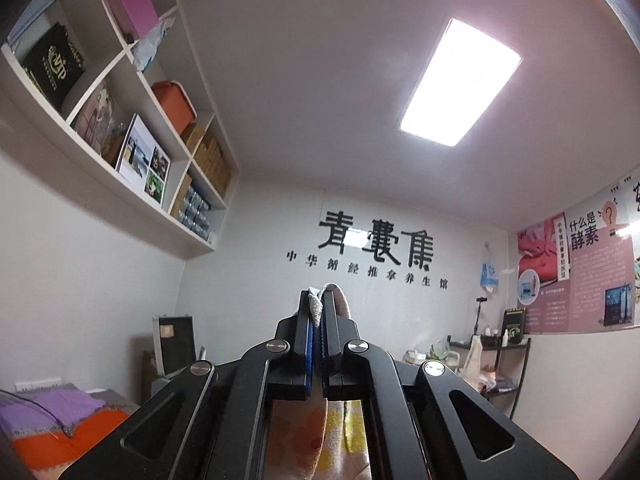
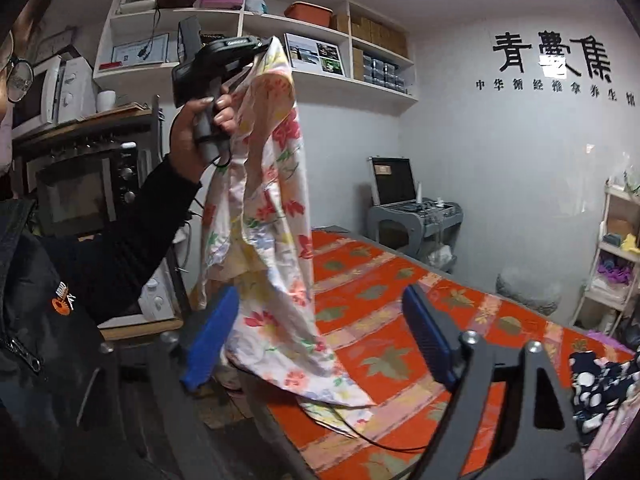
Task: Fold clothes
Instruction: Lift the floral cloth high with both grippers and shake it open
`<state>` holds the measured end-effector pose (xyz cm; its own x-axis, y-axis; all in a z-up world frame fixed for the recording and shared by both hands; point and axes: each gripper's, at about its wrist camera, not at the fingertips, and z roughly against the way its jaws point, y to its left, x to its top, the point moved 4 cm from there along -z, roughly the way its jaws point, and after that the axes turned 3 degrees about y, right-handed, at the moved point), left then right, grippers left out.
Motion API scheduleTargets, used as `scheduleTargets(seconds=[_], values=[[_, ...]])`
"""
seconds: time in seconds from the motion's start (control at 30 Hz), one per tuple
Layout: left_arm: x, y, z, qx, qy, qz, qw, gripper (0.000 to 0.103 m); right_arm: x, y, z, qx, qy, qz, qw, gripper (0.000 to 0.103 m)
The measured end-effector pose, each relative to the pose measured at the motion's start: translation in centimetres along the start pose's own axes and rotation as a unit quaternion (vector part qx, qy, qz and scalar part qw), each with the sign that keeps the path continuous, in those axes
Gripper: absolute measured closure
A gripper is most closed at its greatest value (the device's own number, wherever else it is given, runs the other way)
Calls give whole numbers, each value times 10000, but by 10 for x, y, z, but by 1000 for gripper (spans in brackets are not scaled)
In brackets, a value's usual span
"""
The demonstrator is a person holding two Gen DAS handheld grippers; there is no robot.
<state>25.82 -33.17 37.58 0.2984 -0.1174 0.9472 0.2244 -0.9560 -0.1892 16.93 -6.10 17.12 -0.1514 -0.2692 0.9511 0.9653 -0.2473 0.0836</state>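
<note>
A white floral garment [image 2: 276, 200] hangs full length from my left gripper [image 2: 266, 46], which a hand holds high above the near end of the bed. Its hem trails onto the orange leaf-patterned bed cover [image 2: 400, 320]. In the left wrist view my left gripper [image 1: 318, 300] points up at the far wall, shut on a bunched edge of the garment [image 1: 316, 306]. More of the cloth shows beneath the gripper's frame. My right gripper [image 2: 320, 292] is open wide, its blue pads [image 2: 212, 336] on either side of the garment's lower part. I cannot tell whether the pads touch the cloth.
A dark polka-dot garment [image 2: 600, 388] lies on the bed at lower right. A thin black cable [image 2: 384, 446] crosses the bed's near edge. An oven [image 2: 84, 192] and wall shelves [image 2: 256, 16] stand left, a grey cart with an open case [image 2: 412, 208] beyond the bed, a rack [image 2: 616, 256] right.
</note>
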Motion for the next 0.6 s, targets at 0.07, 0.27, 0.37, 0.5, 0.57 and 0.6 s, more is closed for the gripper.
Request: scheduleTargets(seconds=[0.07,0.27,0.37,0.5,0.57,0.6], values=[[7,-14,2,43,-92,-71,9999,103,-14,17,-13,527,15,-213,9984,12],[12,-59,-8,41,-13,-262,9996,103,-40,94,-54,1571,126,-113,9874,14],[13,-70,-13,12,64,-156,9999,103,-51,112,-65,1661,266,-133,9857,16],[17,-75,-15,32,57,31,10000,103,-64,112,-86,1537,567,-490,9853,34],[19,-75,-17,90,83,97,9999,103,-70,104,-98,1597,693,-814,9814,55],[21,-74,-17,124,97,119,9998,103,-72,104,-103,1643,745,-899,9795,65]])
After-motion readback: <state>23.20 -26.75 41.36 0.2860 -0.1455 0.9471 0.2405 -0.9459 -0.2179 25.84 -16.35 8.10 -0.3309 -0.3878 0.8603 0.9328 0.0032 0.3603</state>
